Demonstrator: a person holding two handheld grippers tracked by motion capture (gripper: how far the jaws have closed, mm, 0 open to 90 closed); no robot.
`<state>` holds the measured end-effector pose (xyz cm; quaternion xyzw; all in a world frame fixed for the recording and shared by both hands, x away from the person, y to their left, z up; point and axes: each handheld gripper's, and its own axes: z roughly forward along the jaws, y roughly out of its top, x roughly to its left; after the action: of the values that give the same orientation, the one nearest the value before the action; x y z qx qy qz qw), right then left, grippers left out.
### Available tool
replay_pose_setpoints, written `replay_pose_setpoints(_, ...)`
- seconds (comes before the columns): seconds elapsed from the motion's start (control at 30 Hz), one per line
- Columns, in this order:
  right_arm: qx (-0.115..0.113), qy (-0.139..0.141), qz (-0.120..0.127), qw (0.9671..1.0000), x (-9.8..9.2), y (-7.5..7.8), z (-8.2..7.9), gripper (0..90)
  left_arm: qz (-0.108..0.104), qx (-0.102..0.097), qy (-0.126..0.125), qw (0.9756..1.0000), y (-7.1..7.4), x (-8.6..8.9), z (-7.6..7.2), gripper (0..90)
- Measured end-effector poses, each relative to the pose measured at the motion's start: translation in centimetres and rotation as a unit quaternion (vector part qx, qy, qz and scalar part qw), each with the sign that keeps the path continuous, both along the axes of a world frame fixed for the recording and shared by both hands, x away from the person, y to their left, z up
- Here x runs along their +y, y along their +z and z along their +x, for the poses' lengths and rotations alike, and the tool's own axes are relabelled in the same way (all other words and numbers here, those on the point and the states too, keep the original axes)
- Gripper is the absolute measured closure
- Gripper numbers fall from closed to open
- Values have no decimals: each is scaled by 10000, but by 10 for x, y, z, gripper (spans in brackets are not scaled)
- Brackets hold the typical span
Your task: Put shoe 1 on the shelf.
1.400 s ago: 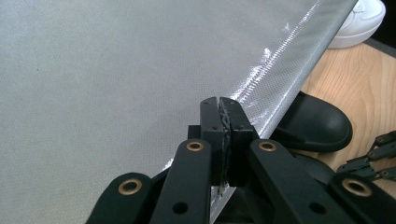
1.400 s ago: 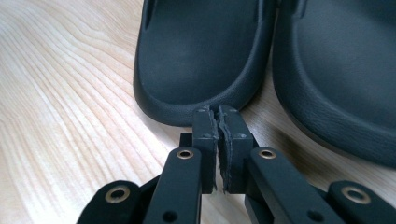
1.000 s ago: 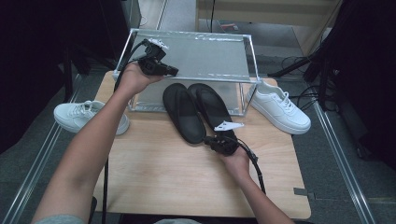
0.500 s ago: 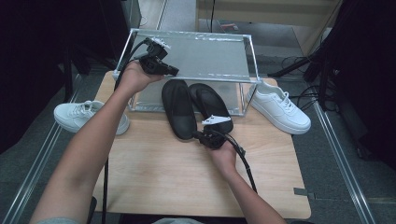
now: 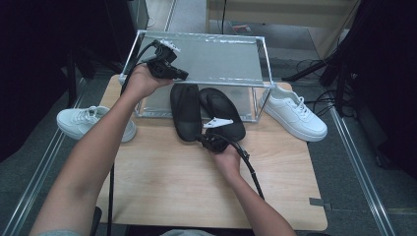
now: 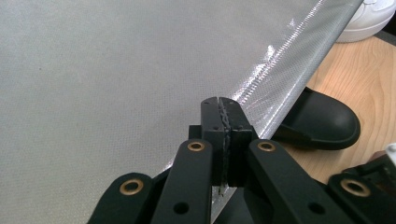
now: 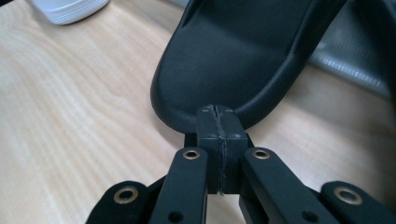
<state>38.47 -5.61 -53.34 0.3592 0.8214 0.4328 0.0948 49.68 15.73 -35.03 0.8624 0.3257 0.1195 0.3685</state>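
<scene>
Black slippers [image 5: 206,110] lie side by side at the middle of the table's [image 5: 162,187] far edge, toes tucked under the clear shelf [image 5: 211,59]. My right gripper [image 5: 209,140] has its jaws pressed together at the heel rim of the left slipper [image 7: 243,60]; whether it pinches the rim I cannot tell. My left gripper [image 6: 223,112] is clamped on the shelf's front edge near its left corner.

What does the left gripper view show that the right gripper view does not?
Left gripper view alone: the left hand-held gripper, jaws shut at the front edge of the clear shelf, with the toe of a black slipper below. Right gripper view alone: the right hand-held gripper, jaws shut at the heel rim of a black slipper. Both: the wooden table and part of a white sneaker.
</scene>
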Motion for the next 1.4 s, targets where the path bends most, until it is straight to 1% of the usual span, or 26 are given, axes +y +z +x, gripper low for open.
replay_pose_setpoints(0.07,-15,-25,19,10000,2,2,4,900,3,-36,25,10000,-1,0,-1,900)
replay_pose_setpoints(0.17,-28,-104,199,9997,5,6,9,900,16,-104,53,9999,-1,0,-3,900)
replay_pose_setpoints(0.2,-15,-117,216,9997,6,7,10,900,-2,-110,66,9999,-1,0,-3,900)
replay_pose_setpoints(0.33,-66,-129,82,9999,16,8,19,900,-18,-106,76,9999,-2,-1,-3,900)
replay_pose_setpoints(0.47,-7,-208,171,9996,26,8,29,900,44,-106,58,9999,-1,-1,-4,900)
replay_pose_setpoints(0.53,27,-217,203,9996,30,8,33,900,110,-147,57,9998,0,-3,-5,900)
replay_pose_setpoints(0.63,50,-221,197,9995,34,7,39,900,180,-153,22,9997,0,-4,-3,900)
replay_pose_setpoints(0.73,-5,-278,90,9996,38,9,48,900,151,-127,14,9998,0,-4,-1,900)
replay_pose_setpoints(0.87,60,-375,170,9991,38,10,59,900,133,-123,17,9998,-1,-3,-1,900)
replay_pose_setpoints(0.97,96,-336,158,9993,39,10,65,900,77,-103,19,9999,-2,-2,-1,900)
replay_pose_setpoints(1.03,141,-319,157,9993,41,10,68,900,1,-92,12,10000,-3,0,0,900)
replay_pose_setpoints(1.17,174,-247,221,9993,40,13,67,900,-84,-86,0,9999,-4,1,0,900)
replay_pose_setpoints(1.23,140,-196,196,9995,37,17,62,900,-113,-44,-13,9999,-4,3,1,900)
replay_pose_setpoints(1.27,85,-156,214,9996,33,19,57,900,-113,-43,-22,9999,-4,3,1,900)
replay_pose_setpoints(1.3,80,-134,246,9996,31,21,55,900,-125,-47,-15,9999,-4,3,1,900)
replay_pose_setpoints(1.4,11,-58,181,9998,19,25,45,899,-131,-44,-5,9999,-4,3,1,900)
